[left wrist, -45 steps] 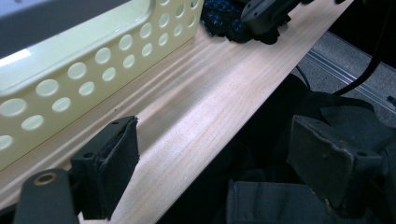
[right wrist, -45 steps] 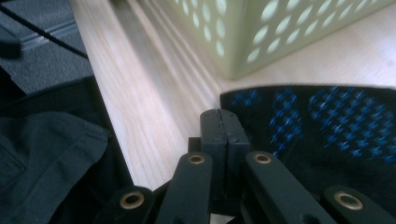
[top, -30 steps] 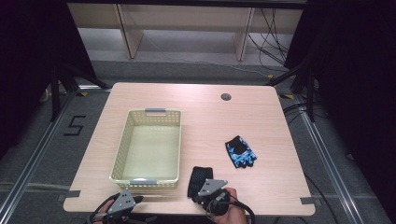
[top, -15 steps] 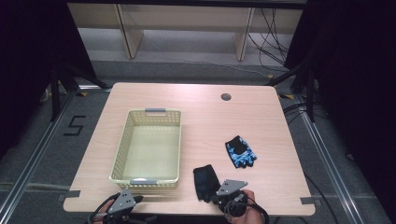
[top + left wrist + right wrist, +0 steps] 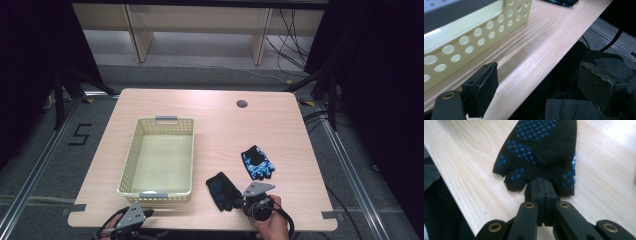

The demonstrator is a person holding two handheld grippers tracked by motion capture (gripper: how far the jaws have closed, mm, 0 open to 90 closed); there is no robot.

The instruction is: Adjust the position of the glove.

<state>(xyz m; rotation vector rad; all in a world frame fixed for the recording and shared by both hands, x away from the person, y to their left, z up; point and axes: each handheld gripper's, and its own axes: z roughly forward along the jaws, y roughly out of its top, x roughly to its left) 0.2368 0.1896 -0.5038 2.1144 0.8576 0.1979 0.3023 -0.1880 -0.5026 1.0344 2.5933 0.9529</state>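
A black fingerless glove [image 5: 222, 190] with blue grip dots lies flat near the table's front edge, right of a pale yellow basket [image 5: 131, 165]. My right gripper [image 5: 240, 202] is shut on the finger end of the black glove [image 5: 541, 147]; in the right gripper view its jaws [image 5: 541, 182] meet on the fabric edge. A second glove, blue and black [image 5: 257, 162], rests farther back to the right. My left gripper [image 5: 150, 212] stands open at the front edge beside the basket's [image 5: 474, 27] near wall, with nothing between its jaws [image 5: 540, 72].
The wooden table [image 5: 225, 125] has a round cable hole [image 5: 242, 104] at the back right. The basket holds nothing. Dark floor and metal rails surround the table, with shelving behind it. The blue and black glove's edge [image 5: 564, 2] peeks in far along the table.
My right gripper has slid to the right along the front edge, and the black glove has shifted right with it. The left gripper has stayed put.
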